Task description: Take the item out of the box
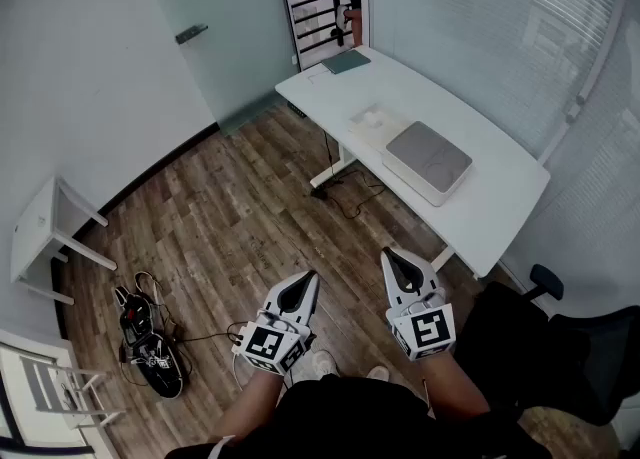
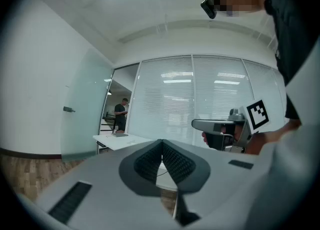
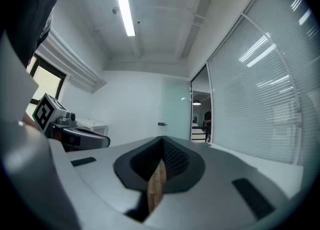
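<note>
Ahead, the box (image 1: 428,159) lies on a table (image 1: 500,197), a chair (image 1: 575,357) nearby.

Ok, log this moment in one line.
stage: not started | left gripper: shut, empty | right gripper: shut, empty | box: on desk, untouched

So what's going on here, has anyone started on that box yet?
Not yet. A person holds a left gripper and a right gripper out level in front of them. Both have their jaws together and hold nothing. The box sits on the white table ahead, apart from both grippers, and its grey top looks closed.
</note>
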Tool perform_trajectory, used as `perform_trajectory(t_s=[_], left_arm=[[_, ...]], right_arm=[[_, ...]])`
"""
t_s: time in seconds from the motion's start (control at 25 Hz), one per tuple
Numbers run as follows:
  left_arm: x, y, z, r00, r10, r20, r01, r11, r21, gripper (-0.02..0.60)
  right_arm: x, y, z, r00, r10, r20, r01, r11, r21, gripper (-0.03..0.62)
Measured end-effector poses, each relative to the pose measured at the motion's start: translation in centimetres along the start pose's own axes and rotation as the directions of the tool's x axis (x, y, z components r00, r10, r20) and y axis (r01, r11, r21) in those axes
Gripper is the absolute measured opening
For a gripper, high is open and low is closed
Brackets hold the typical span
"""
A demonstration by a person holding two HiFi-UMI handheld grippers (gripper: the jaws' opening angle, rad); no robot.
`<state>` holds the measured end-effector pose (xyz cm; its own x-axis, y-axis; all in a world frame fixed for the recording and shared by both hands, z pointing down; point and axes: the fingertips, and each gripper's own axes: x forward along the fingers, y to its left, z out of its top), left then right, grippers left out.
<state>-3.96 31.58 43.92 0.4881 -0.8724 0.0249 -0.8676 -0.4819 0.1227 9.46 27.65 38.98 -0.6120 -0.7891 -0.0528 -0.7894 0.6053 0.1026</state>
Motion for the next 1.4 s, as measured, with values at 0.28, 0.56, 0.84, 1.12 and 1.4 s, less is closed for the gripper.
perform_trajectory(t_s=[0.28,0.56,0.84,1.12,1.4], left_arm=[[-0.2,-0.6,-0.4,1.0,-0.006,-0.014,0.007,1.0,0.009,0.014],[-0.5,1.8,-0.7,1.0,-0.003,-0.022,0.003,1.0,0.01,0.014],[-0.5,5.2,-0.3,1.0,-0.025,-0.013,0.025,1.0,0.012,0.014],[-1.0,8.9,-0.1,0.998,-0.056,-0.009,0.057,0.998,0.023,0.014],[-0.4,11.3,-0.2,0.997,-0.071,0.005,0.071,0.997,-0.005,0.014]], right_arm=[[-0.7,-0.1,-0.3,1.0,-0.008,-0.007,0.008,1.0,0.021,0.003],[0.4,1.1,-1.3,1.0,0.022,-0.011,-0.021,0.999,0.05,0.006],[2.7,2.7,-2.3,0.999,0.005,-0.041,-0.002,0.998,0.06,0.006],[5.0,3.4,-2.6,0.998,-0.057,-0.042,0.06,0.994,0.087,0.006],[7.4,4.0,-3.1,0.996,-0.06,-0.066,0.065,0.995,0.08,0.006]])
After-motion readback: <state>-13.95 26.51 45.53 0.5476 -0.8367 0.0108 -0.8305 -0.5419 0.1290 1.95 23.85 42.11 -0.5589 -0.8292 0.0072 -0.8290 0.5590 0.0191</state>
